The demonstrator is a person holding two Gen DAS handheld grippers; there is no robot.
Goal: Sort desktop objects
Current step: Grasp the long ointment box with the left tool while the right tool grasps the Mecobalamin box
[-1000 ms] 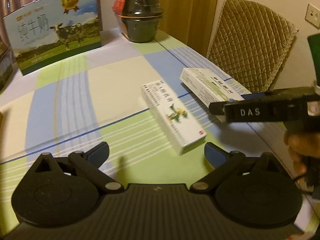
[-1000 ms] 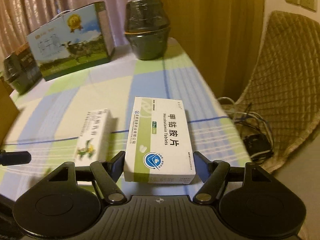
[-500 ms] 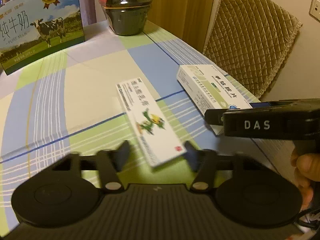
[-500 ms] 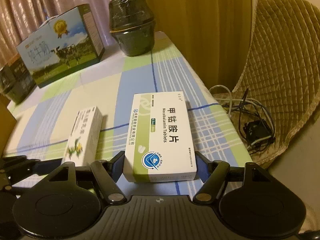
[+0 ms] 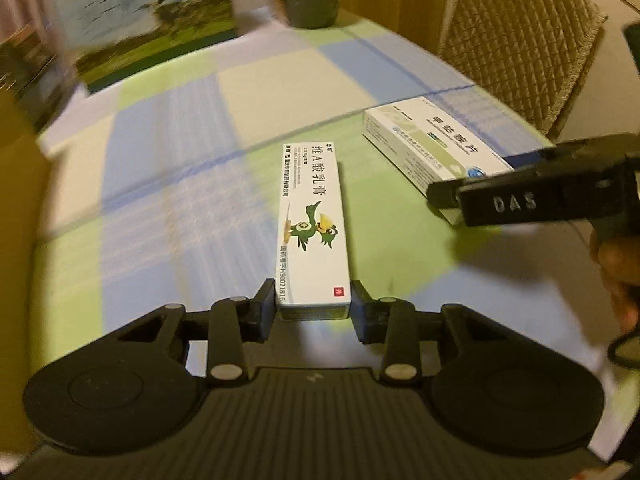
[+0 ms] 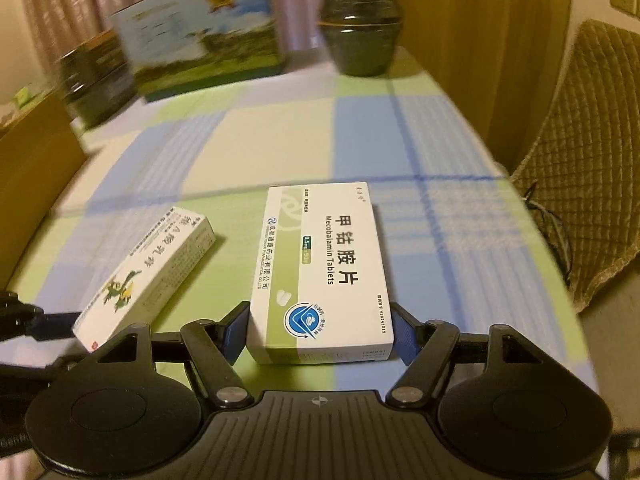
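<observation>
A narrow white ointment box (image 5: 313,236), printed with a green cartoon bird, Chinese characters and a code reading roughly "H50021816", is seen lying flat on the checked tablecloth (image 5: 168,152), towards the near edge of the table. Its long axis is aligned with the left gripper (image 5: 313,305), the far end pointing to the far edge. The near end is enclosed between the closing jaws, whose pads are pressed against both long sides. One second earlier these jaws were spread wide, and the box lay obliquely beyond them.

To the right, near the table's right edge, a broader white-and-green box (image 6: 322,272) marked "Mecobalamin Tablets" is held at its near end by the right gripper (image 6: 320,334), its long axis likewise directed to the far edge; this grip is unchanged. "DAS" is legible on the right gripper's side in the left wrist view. A blurred milk carton (image 6: 204,36) and a dark pot (image 6: 360,24) are shown at the far edge.
</observation>
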